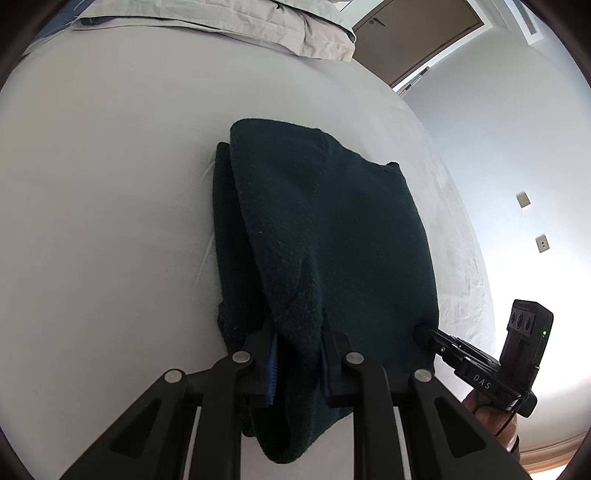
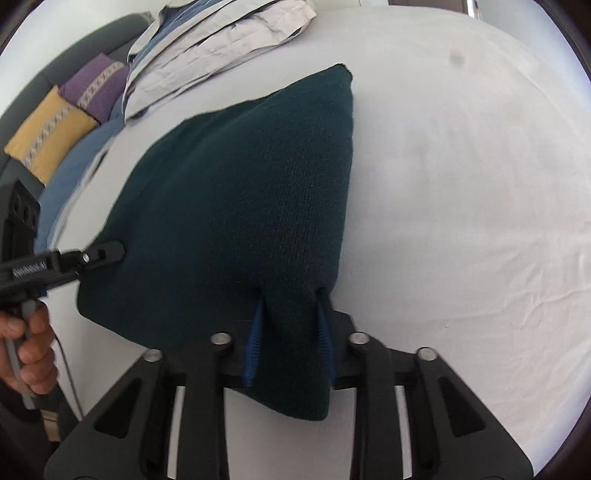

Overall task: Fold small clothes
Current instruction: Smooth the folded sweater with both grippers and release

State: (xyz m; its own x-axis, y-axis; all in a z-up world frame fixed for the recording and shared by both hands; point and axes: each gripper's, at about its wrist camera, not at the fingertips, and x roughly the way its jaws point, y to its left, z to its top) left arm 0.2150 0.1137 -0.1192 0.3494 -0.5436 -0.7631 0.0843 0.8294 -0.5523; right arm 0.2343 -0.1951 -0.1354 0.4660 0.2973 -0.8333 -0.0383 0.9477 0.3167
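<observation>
Where blue-padded fingers of left gripper pinch shut, clamped on near edge of dark green knit garment. Same at right gripper: closed on a near corner, cloth bunched between pads. Thick, fuzzy weave, folded in layers, near edge lifted, far part resting on white bed sheet. Beyond, rumpled pale bedding.

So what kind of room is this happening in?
Most likely a bedroom. The dark green garment lies on a white bed sheet, rumpled pillows sit at the far end, and there is a door beyond.
</observation>
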